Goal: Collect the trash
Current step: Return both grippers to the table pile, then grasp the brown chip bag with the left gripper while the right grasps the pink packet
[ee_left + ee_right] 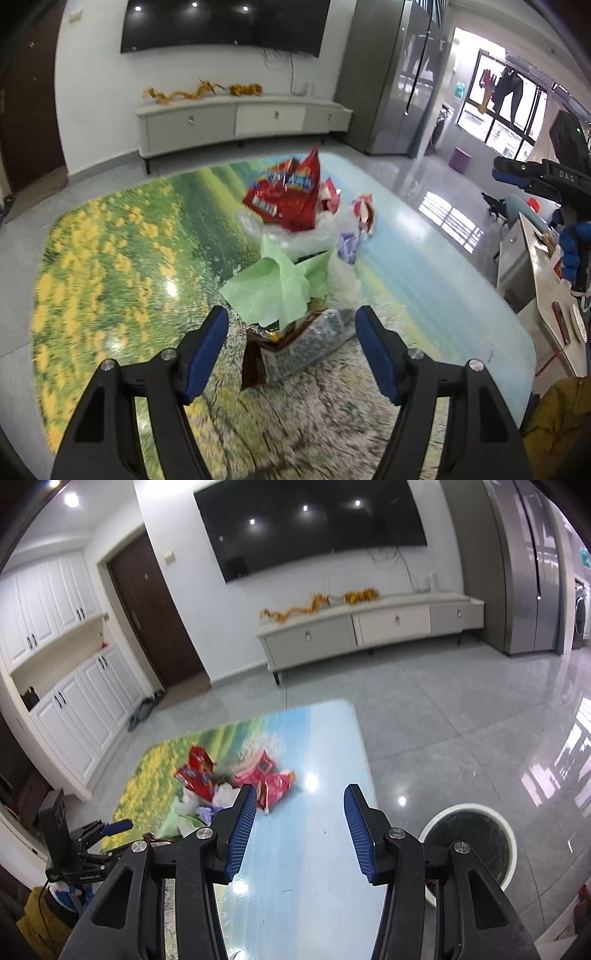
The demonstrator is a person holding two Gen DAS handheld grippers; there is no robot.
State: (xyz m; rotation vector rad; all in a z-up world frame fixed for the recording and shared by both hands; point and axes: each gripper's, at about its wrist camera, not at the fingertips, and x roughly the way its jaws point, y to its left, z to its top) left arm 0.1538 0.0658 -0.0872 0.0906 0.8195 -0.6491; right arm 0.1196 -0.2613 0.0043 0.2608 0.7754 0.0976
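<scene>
Trash (295, 258) lies heaped on the landscape-print table (110, 258), directly ahead of the left gripper (291, 332) and just past its fingertips; nearest is a clear printed wrapper with a brown packet (255, 360), then crumpled green paper (280, 284), and a red snack bag (288, 199) on top at the far side. We judge the step in hand to be the approach for a first grab: nothing is lifted yet. Left jaws stand wide apart, bracketing the near edge of the heap, touching nothing that we can confirm; blur hides the exact contact. Right gripper (299, 830) hangs higher over bare tabletop, jaws likewise spread and empty, with the pile ahead and to its left. A round white bin (469, 845) with a dark liner sits on the floor to its right, beside the table. Next move, in our judgement: advance the left gripper onto the wrapper, close, and carry rightward to the bin; loose light pieces may slip or scatter.
</scene>
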